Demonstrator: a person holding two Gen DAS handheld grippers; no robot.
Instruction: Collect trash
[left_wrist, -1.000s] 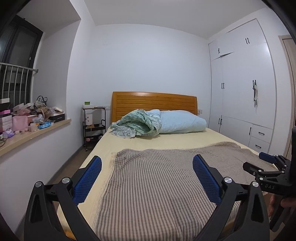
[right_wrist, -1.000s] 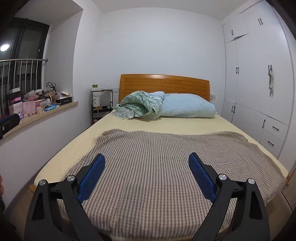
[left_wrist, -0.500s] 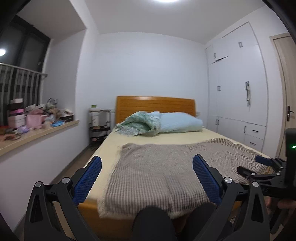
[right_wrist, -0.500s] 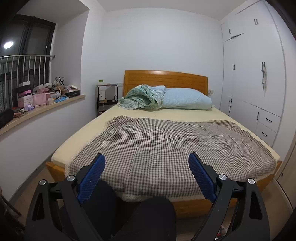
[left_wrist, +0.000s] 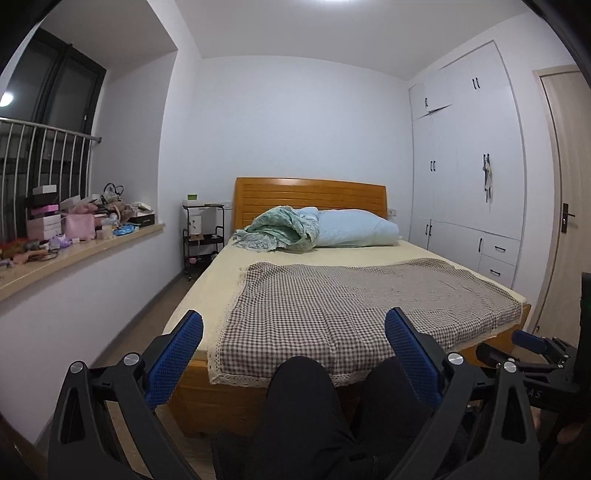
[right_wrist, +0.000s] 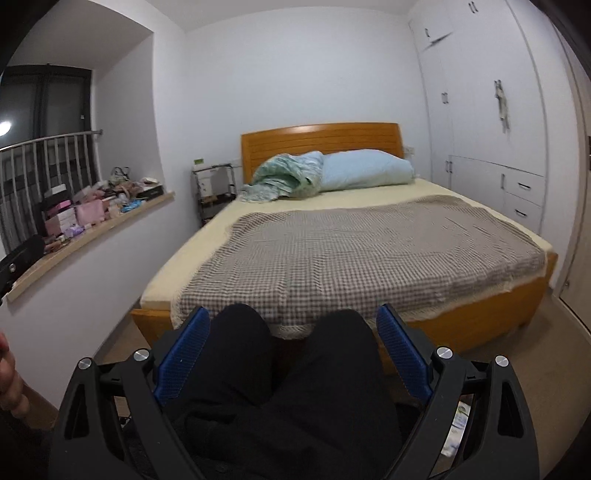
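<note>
Right wrist view shows the right hand-held gripper (right_wrist: 291, 354) and the left hand-held gripper (left_wrist: 293, 356) both spread wide and empty over the person's knees (right_wrist: 258, 350), and the only likely trash, paper scraps (right_wrist: 456, 424) on the floor at 4 o'clock, still needs locating and reaching.

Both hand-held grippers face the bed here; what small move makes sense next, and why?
Probably tilt the right hand-held gripper down toward the pale scraps on the floor beside it: it is open and empty, and the bed shows no litter. What the scraps are is unclear.
</note>
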